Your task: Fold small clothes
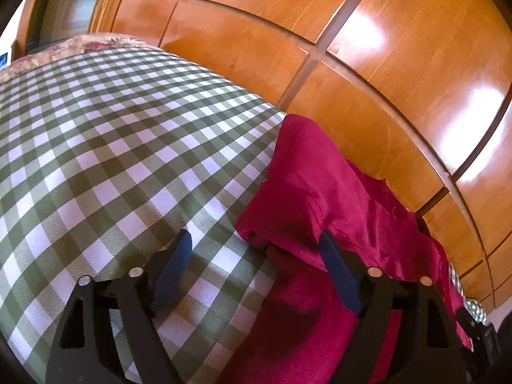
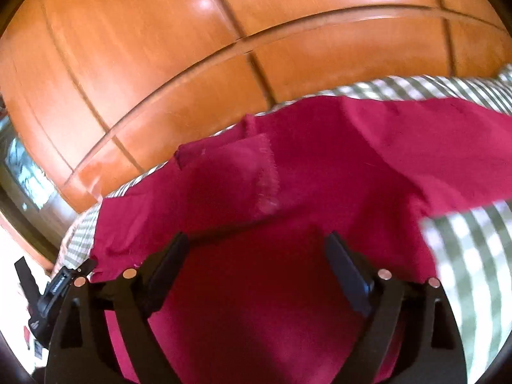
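**A:** ok so from where I'm standing, far left it's just the green-and-white checked cloth (image 1: 112,147) over the worktop, bare. The left gripper (image 1: 256,240) hangs above it with its fingers (image 1: 174,265) spread wide and nothing pinched. One finger is over the checks, the other over the cloth's edge.

**B:** and the cloth itself?

**A:** the red cloth (image 1: 320,185) lies on the right part of the checked cloth, up against the wooden cabinet (image 1: 368,64). It's bunched, with a fold rolled over at its near left corner.

**B:** what about the right gripper?

**A:** the right gripper (image 2: 256,240) is straight over the red cloth (image 2: 320,160), fingers (image 2: 347,275) wide apart too, gripping nothing. That view's a bit blurry. You can see a frayed hem on a folded flap just ahead of it, and checks poking out past the red on the right.
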The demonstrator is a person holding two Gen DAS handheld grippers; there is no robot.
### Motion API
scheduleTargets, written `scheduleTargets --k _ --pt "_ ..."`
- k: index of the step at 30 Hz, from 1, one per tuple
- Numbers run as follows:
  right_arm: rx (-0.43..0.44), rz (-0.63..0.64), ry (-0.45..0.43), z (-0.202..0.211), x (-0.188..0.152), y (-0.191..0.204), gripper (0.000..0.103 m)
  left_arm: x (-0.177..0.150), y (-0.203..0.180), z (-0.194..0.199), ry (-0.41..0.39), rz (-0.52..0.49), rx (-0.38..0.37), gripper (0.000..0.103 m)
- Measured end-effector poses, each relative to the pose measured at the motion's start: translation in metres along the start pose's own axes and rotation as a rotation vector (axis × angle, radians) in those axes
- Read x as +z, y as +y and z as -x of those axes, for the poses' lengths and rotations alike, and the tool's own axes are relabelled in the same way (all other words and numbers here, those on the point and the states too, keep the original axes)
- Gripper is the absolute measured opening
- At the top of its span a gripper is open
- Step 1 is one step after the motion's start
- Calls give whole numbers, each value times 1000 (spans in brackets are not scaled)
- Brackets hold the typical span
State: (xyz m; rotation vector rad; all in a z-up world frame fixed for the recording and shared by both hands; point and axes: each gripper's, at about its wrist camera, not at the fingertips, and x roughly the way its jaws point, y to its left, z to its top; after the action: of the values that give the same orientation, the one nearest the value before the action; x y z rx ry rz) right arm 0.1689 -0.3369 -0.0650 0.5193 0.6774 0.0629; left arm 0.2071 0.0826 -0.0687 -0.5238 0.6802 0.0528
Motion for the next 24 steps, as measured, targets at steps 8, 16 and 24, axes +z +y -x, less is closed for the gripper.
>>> scheduleTargets --k 8,16,24 --pt "-26 -263 -123 53 10 -83 92 -6 -3 12 -8 -39 16 83" --pt "-71 -583 -252 99 17 -193 73 -7 -7 8 13 -57 56 83" --pt "-161 -668 -318 124 30 -251 73 -8 -15 0 42 -107 103 89"
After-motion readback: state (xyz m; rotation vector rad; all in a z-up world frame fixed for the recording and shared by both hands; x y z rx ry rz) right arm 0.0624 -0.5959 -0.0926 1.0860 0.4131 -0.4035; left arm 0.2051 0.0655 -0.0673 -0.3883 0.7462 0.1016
